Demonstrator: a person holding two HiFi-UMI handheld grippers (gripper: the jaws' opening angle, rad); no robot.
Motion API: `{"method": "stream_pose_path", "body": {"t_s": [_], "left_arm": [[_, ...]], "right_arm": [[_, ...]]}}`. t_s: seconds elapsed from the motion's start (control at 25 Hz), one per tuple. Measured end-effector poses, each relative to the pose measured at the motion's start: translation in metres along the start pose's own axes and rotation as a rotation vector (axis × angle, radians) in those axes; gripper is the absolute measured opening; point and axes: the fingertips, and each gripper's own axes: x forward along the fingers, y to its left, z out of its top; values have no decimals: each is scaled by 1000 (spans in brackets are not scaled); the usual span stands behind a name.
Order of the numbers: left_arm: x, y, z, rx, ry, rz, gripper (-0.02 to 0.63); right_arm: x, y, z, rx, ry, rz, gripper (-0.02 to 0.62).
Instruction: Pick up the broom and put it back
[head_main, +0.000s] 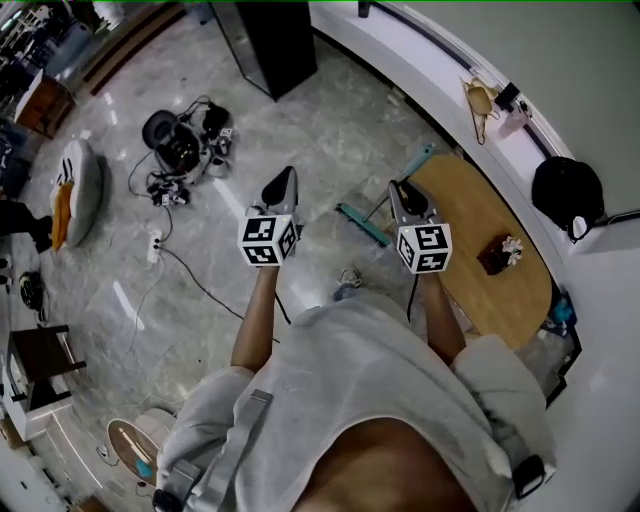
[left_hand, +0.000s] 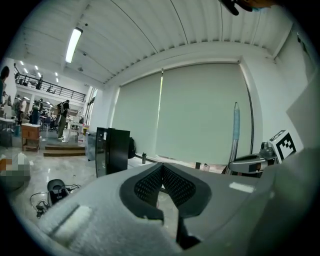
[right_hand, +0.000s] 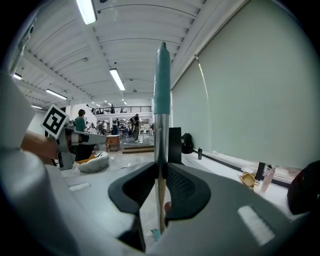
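A glossy marble floor (head_main: 330, 130) stretched beside a round wooden table (head_main: 480, 215). There the person's right gripper (head_main: 403, 190) was clamped on the broom (head_main: 362, 225), its jaws pinching the pale handle below the teal grip. The stick stood upright, with its teal head low by the table's edge. The left gripper (head_main: 285, 178) was held alongside, apart from the broom, jaws closed together on nothing. A black cabinet (head_main: 265, 40) and tangled cables (head_main: 185, 150) lay beyond.
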Motion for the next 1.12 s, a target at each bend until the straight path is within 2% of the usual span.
{"method": "stream_pose_path", "body": {"t_s": [0.24, 0.48, 0.76, 0.88, 1.0, 1.12], "left_arm": [[65, -4, 9, 15, 26, -114, 1], [132, -30, 12, 43, 64, -304, 2], [197, -76, 7, 124, 110, -640, 0], [206, -89, 2, 158, 138, -780, 0], [213, -93, -5, 168, 166, -885, 0], [207, -102, -14, 185, 200, -1012, 1]], "right_arm": [[29, -23, 15, 13, -10, -87, 71], [43, -47, 22, 54, -19, -217, 71], [38, -66, 5, 109, -9, -491, 71], [28, -65, -3, 132, -2, -628, 71], [20, -63, -6, 158, -3, -744, 71], [6, -46, -11, 200, 6, -866, 71]]}}
